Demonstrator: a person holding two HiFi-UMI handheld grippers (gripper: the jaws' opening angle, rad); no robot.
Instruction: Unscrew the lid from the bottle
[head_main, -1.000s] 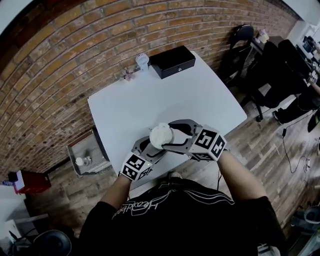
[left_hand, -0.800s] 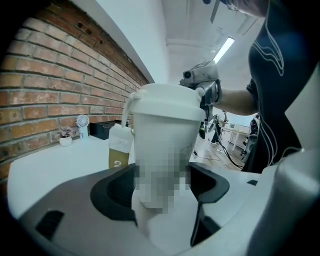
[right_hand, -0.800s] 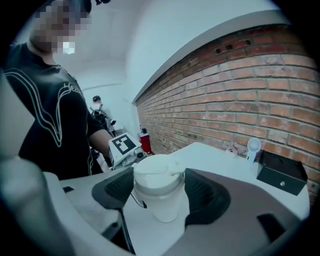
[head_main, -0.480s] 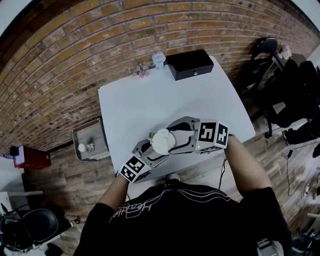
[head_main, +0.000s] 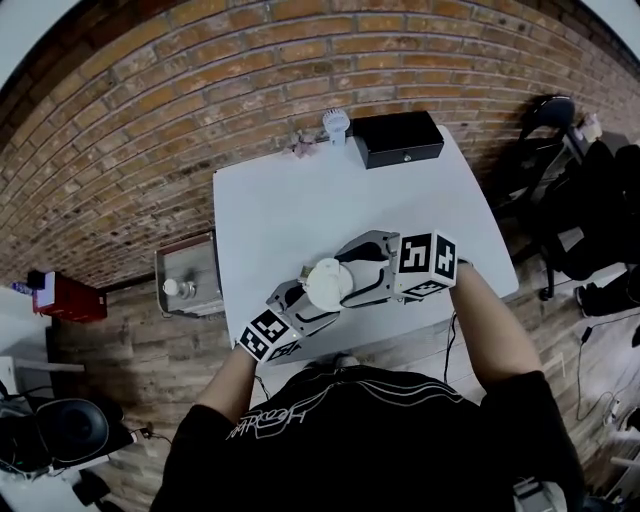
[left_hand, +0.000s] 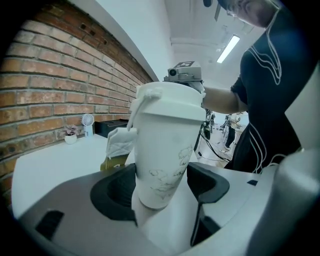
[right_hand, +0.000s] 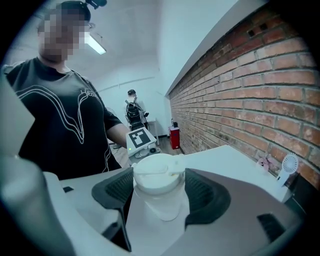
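- Since a second ago the head view has swung, so the white tabletop (head_main: 290, 210) and the black rectangular box (head_main: 400, 137) at its far edge now sit further right. Both grips are unchanged.
- The left gripper (left_hand: 160, 187) has its fingers (left_hand: 112, 187) clenched on the lower body of the white plastic bottle (left_hand: 167, 150), over the tabletop's near edge.
- The right gripper (right_hand: 159, 192) clamps the round white lid (right_hand: 157, 172), which is still on.
- The bottle is opaque, so its contents cannot be told. The black box is shut. A grey open bin (head_main: 188, 262) beside the tabletop holds a small white object (head_main: 172, 288).

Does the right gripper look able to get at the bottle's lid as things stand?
Probably yes: the lid sits between the pads of the right gripper, which appear to press on both sides. The left gripper clamps the bottle lower down, leaving the top free.
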